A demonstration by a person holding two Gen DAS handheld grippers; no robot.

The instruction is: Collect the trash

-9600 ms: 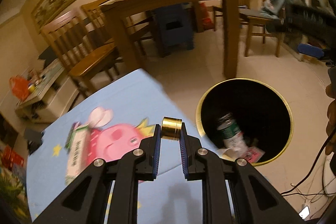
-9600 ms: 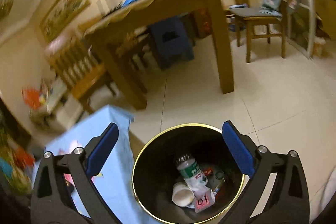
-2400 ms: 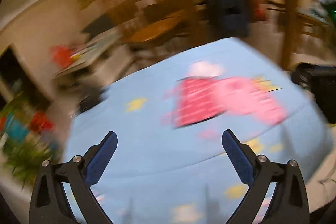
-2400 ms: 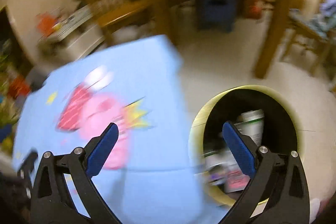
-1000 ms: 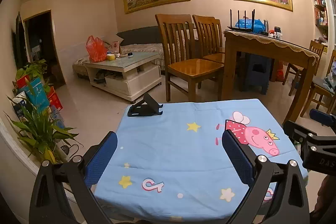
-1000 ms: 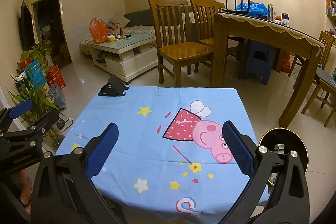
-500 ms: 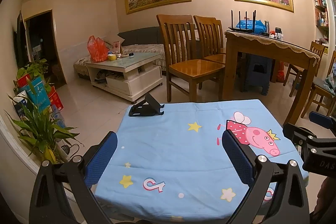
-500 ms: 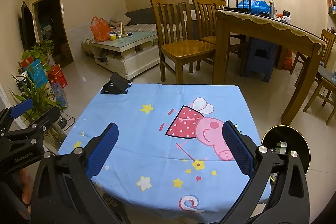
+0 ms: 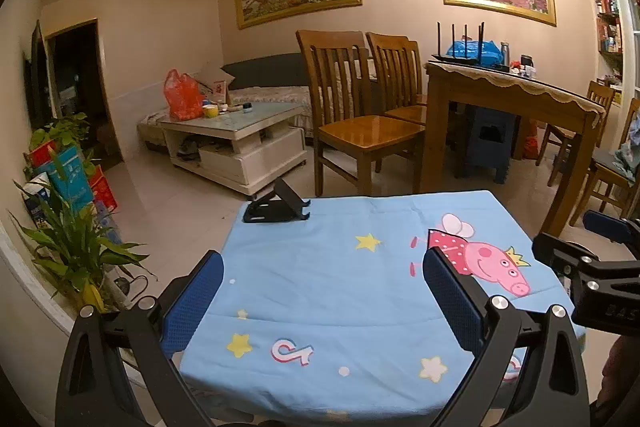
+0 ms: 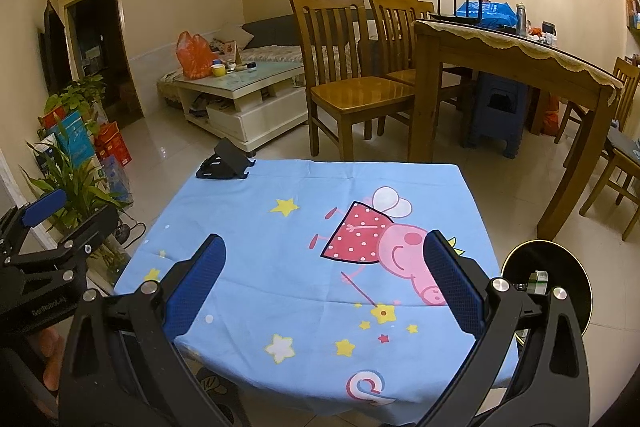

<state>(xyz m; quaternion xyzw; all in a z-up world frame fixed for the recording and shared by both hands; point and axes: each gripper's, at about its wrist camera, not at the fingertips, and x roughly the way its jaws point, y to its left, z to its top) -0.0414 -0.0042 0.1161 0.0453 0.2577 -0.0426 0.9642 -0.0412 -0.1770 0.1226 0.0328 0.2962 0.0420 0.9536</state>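
My left gripper point(image 9: 324, 291) is open and empty, held above the near edge of the small table with the blue cartoon cloth point(image 9: 320, 279). My right gripper point(image 10: 324, 279) is open and empty over the same cloth point(image 10: 280, 247). The black bin with a gold rim point(image 10: 560, 259) stands on the floor right of the table, with a green-and-white carton point(image 10: 537, 281) showing inside. I see no trash on the cloth. The right gripper shows at the right edge of the left wrist view point(image 9: 600, 255); the left gripper shows at the left edge of the right wrist view point(image 10: 44, 227).
A black phone stand point(image 9: 276, 205) sits at the table's far left corner, also in the right wrist view point(image 10: 224, 163). Wooden chairs point(image 9: 360, 131) and a dining table point(image 9: 512, 95) stand beyond. A white coffee table point(image 9: 236, 143) and potted plants point(image 9: 68, 243) are to the left.
Over the last second both views barely shifted. Earlier, the left gripper held a gold can over the bin; now both grippers are open and pulled back from the table.
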